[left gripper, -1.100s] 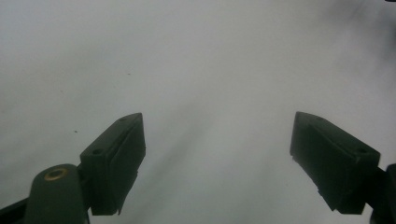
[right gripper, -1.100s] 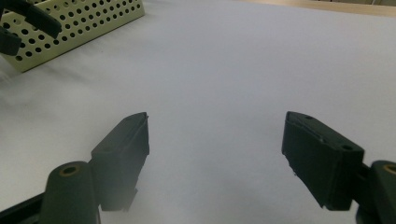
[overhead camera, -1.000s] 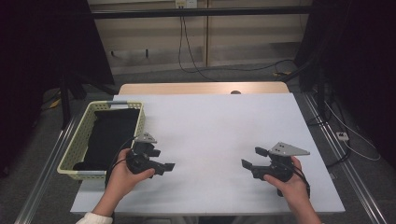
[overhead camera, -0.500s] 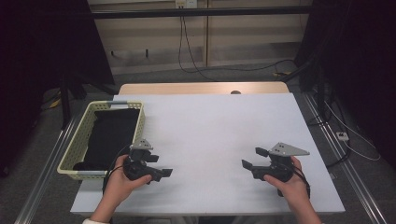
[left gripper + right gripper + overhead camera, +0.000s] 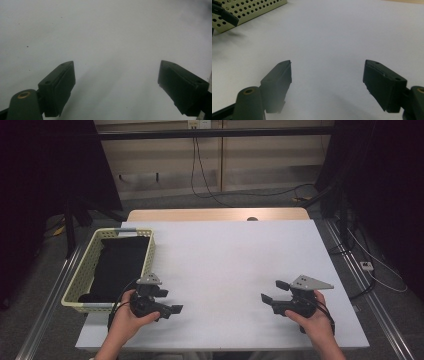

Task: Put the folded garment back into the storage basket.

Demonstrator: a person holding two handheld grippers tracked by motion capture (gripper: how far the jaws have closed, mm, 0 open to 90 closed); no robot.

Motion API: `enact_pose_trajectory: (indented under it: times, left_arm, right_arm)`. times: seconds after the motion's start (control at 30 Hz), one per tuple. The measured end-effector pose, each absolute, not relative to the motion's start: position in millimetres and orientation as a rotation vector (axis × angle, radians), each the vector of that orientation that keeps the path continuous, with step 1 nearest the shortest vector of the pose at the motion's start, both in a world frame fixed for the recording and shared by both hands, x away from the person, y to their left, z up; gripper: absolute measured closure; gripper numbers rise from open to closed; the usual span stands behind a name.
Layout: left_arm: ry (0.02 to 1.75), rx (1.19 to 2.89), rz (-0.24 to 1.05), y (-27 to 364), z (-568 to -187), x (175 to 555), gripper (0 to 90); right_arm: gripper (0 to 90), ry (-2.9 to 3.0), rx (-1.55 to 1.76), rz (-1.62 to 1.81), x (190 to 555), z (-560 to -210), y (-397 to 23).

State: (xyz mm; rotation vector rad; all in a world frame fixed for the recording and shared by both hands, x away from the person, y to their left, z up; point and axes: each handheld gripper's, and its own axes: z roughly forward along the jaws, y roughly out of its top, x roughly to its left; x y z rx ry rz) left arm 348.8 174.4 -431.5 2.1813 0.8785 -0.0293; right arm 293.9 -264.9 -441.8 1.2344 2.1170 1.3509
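Note:
My left gripper (image 5: 170,301) hovers low over the white table (image 5: 225,255) near its front left, held in a person's hand and pointing right. Its black jaws stand wide apart in the left gripper view (image 5: 116,85), with bare white surface between them. Near the front right, my right gripper (image 5: 273,291) points left towards the other one. In the right gripper view (image 5: 328,82) its jaws are also spread with nothing between them. A pale yellow perforated basket (image 5: 82,270) holding a black cloth (image 5: 120,265) sits just left of my left gripper.
The basket's wall (image 5: 249,10) and a jaw of the left gripper (image 5: 224,15) appear at the top left of the right gripper view. A wooden strip (image 5: 215,215) borders the table's far edge. Cables (image 5: 380,275) trail on the floor at the right.
The left hand has drifted slightly towards the table's front edge with its gripper. The right hand has stayed where it was.

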Motion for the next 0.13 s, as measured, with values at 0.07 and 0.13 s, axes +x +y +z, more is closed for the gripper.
enact_pose_trajectory:
  times: [0.07, 0.13]
  left_arm:
    - [0.875, 2.181, -0.032, 172.8, -432.0, 349.1, 14.4]
    - [0.866, 2.185, -0.037, 171.6, -432.4, 349.8, 14.4]
  right_arm:
    - [23.6, 2.116, 1.236, 1.352, 294.1, -442.2, -265.3]
    - [23.6, 2.114, 1.239, 1.354, 294.1, -442.6, -265.8]
